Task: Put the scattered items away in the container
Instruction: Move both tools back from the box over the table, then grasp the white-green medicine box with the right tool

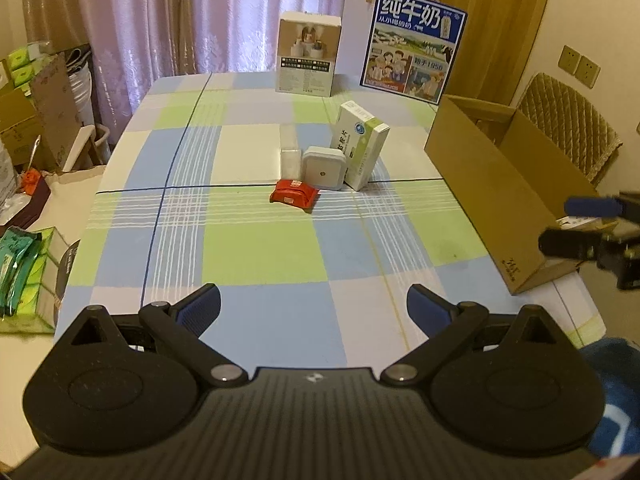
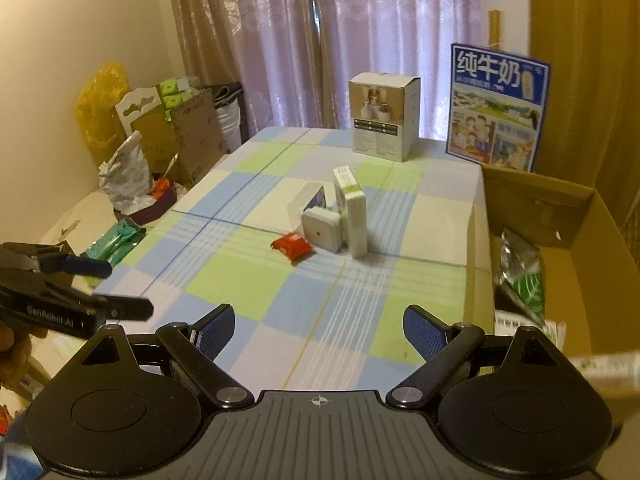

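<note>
A table covered by a checked cloth (image 1: 256,248) in blue, green and white is seen from the left wrist camera, with pink curtains (image 1: 192,12) behind it; near its middle a red packet (image 1: 294,195) lies flat, just in front of a small white square device (image 1: 323,168), a clear case (image 1: 289,156) and a tilted white-and-green carton (image 1: 362,146); an open cardboard box (image 1: 480,184) stands at the table's right edge; the left gripper (image 1: 313,310) is held over the near cloth with its jaws wide and nothing between them; the right gripper (image 1: 576,222) is seen at the right edge, over the box, its fingers apart.

From the right wrist camera the same cloth (image 2: 280,280) is shown; the red packet (image 2: 292,246) lies apart from the cardboard box (image 2: 540,208), in which a green-and-silver bag (image 2: 524,276) is seen; the right gripper (image 2: 318,330) is spread wide and empty; the left gripper (image 2: 116,286) is seen at the left edge, fingers apart.
</note>
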{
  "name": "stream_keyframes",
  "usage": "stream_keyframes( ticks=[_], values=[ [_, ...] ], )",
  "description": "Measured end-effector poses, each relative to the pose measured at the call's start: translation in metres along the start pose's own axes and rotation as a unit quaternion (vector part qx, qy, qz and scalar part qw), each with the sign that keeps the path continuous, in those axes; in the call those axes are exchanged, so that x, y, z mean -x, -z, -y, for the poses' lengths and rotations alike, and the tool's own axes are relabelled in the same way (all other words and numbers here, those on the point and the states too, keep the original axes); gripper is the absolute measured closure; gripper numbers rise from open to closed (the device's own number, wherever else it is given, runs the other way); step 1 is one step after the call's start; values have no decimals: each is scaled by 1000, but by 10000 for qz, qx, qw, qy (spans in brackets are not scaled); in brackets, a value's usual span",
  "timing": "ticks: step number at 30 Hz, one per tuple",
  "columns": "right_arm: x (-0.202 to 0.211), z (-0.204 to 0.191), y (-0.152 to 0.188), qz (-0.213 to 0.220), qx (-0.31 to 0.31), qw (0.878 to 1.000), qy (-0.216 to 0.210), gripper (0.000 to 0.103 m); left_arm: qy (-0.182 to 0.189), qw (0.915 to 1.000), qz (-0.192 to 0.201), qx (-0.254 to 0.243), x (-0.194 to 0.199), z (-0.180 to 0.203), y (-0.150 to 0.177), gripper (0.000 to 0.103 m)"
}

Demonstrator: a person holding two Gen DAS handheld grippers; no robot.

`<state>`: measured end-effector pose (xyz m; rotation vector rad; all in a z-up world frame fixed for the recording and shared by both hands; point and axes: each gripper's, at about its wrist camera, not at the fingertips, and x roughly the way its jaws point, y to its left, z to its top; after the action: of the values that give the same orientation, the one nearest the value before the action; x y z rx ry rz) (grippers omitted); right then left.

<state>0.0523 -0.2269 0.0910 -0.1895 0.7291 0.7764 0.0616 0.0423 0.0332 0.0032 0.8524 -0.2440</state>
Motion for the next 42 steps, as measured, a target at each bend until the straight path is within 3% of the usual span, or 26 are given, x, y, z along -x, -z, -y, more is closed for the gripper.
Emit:
stream_keyframes(
  ticks=[12,17,27,30,31,36,39,42],
  values=[
    [-98,28,-61,-342,356,9988,-9,18,-16,9987,-327,-399,-96,-23,-40,5],
    [-142,33,-83,-510,557,9971,-48,35,34,9978,-409,-526,-130,-29,-52,5],
    [-212,41,-110,-750,729,9945,-93,56,124,9964,-416,-725,-177,-37,-77,5],
    [-225,42,-111,-737,717,9947,-81,70,154,9964,-431,-714,-186,-37,-79,5],
    [-228,43,-111,-722,684,9950,-69,81,174,9964,-434,-703,-189,-37,-79,5],
    [-217,50,-100,-515,359,9980,113,83,229,9964,-484,-651,-195,-35,-73,5],
    [-197,66,-81,-424,-472,9978,193,83,242,9965,-543,-590,-196,-34,-68,5],
    [-179,80,-55,-430,-1360,9896,162,82,273,9964,-584,-549,-195,-31,-63,5]
  ],
)
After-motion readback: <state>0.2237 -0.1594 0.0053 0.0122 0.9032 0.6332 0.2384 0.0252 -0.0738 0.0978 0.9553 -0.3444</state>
